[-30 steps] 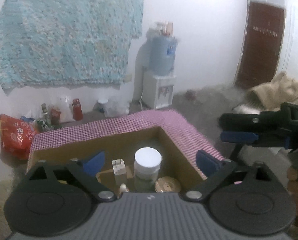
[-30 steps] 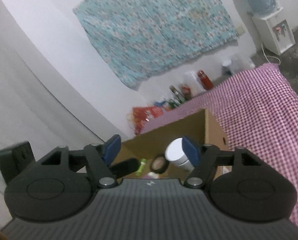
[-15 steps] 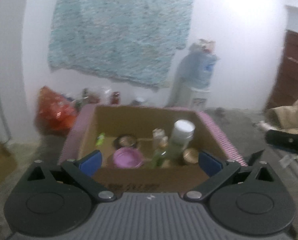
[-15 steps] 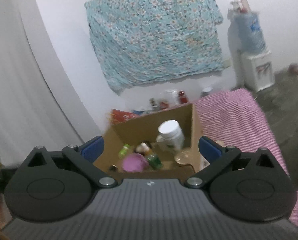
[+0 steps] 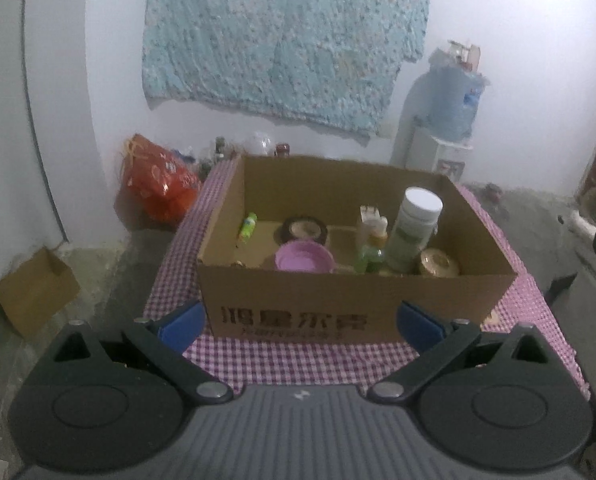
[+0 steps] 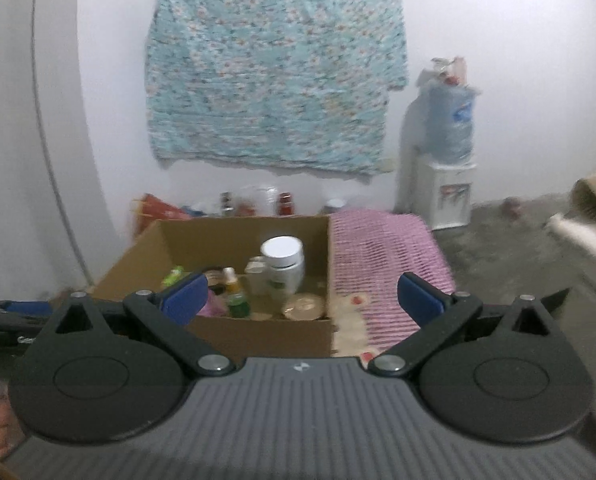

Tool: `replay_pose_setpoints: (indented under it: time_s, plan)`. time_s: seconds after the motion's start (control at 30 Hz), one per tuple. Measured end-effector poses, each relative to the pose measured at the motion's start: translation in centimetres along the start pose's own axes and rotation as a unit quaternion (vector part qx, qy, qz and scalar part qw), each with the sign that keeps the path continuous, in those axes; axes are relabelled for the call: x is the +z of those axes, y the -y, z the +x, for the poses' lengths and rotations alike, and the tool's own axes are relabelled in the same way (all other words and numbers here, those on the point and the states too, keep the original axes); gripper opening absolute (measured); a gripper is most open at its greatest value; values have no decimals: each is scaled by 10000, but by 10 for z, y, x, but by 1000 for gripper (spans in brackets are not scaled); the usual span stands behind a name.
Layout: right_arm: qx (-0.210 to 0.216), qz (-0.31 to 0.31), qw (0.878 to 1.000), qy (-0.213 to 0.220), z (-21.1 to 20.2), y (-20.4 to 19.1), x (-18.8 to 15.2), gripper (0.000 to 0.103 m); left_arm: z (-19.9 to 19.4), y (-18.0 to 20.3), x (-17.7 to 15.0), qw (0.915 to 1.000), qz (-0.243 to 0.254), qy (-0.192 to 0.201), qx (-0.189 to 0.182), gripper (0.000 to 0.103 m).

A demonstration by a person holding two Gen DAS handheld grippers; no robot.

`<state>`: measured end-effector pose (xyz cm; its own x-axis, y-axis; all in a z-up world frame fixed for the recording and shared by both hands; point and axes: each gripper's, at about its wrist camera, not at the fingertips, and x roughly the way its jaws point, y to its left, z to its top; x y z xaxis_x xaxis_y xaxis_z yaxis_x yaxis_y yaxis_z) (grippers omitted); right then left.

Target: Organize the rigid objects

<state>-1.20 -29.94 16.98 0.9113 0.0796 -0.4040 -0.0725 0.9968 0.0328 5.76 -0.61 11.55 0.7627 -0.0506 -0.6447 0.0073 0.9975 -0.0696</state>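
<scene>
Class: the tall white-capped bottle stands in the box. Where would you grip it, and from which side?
Grip the white-capped bottle on its white cap or just below, coming from above. It stands upright and rises higher than its neighbours, while the green bottle, the gold tin and the box wall crowd its lower body, so a side approach looks blocked.

A brown cardboard box (image 5: 337, 308) with dark printed characters sits on a purple-and-white checked cloth (image 5: 298, 356). Inside, a purple bowl (image 5: 303, 261) lies at 9 o'clock from a green bottle (image 5: 371, 258) and a white-capped jar (image 5: 415, 228). At 10 o'clock stands an orange-red bag (image 5: 158, 180); at 12, a turquoise floral cloth (image 5: 282, 40).
</scene>
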Motion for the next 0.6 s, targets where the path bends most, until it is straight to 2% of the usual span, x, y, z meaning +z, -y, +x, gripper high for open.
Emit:
replay_pose_setpoints:
  time_s: [0.37, 0.6]
  plan:
    - [-229, -258, 9994, 68, 1, -9, 3, 102, 12, 2, -1, 9996, 164, -123, 199, 103]
    - [-197, -307, 9993, 94, 3, -12, 8, 102, 17, 4, 1, 9989, 345, -149, 265, 103]
